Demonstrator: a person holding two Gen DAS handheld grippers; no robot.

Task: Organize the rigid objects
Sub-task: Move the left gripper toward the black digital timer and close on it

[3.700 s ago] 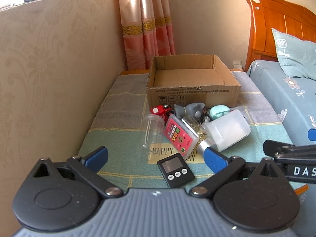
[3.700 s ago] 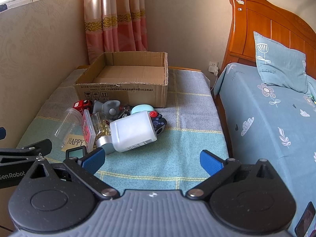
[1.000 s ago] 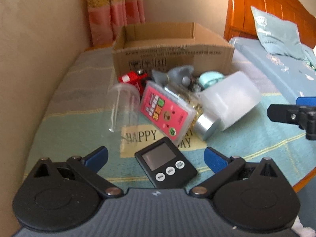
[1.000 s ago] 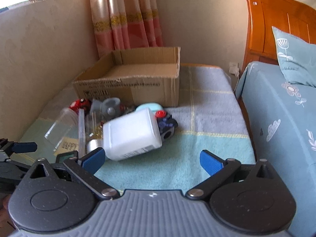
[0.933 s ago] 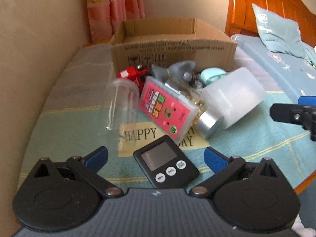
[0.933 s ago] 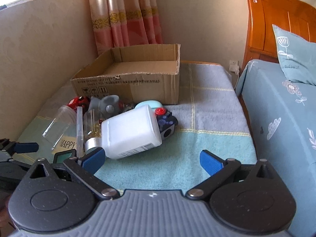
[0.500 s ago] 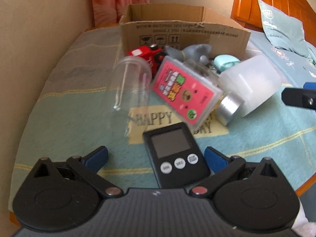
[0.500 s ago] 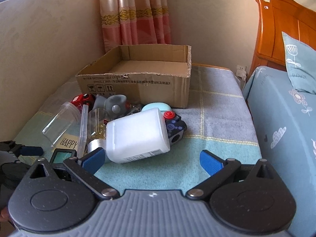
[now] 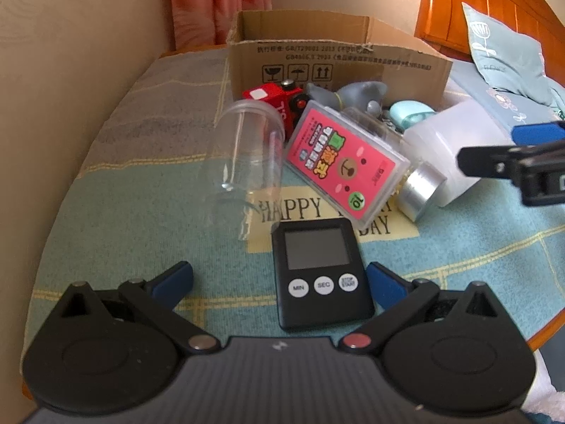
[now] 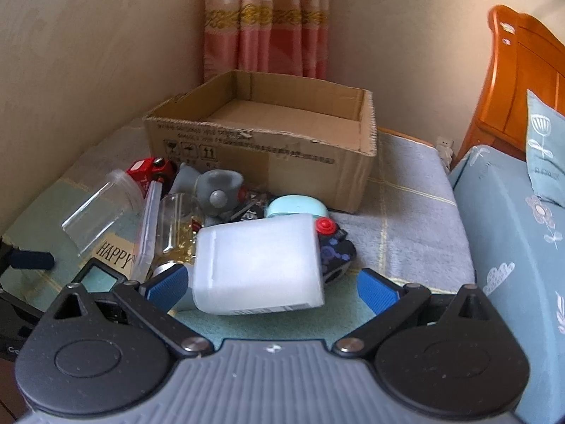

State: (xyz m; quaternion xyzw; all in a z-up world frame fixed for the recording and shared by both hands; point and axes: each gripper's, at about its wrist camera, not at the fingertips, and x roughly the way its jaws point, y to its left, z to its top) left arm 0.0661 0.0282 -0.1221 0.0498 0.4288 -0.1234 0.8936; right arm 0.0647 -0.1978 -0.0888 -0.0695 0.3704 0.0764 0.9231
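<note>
The white plastic jar (image 10: 257, 268) hides most of the dark patterned toy (image 10: 335, 252) behind it. The small print on the pink card case (image 9: 344, 166) is unreadable. The pillow (image 10: 545, 148) is cut off by the right edge.

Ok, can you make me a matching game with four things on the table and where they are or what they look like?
Things:
1. timer
2. box
3. white jug
4. toy truck

Clues:
A. red, by the box's front wall
B. lying on its side, between the right gripper's fingers
C. black, three round buttons, between the left gripper's fingers
D. cardboard, nothing seen inside

Pairs: 1-C, 2-D, 3-B, 4-A
</note>
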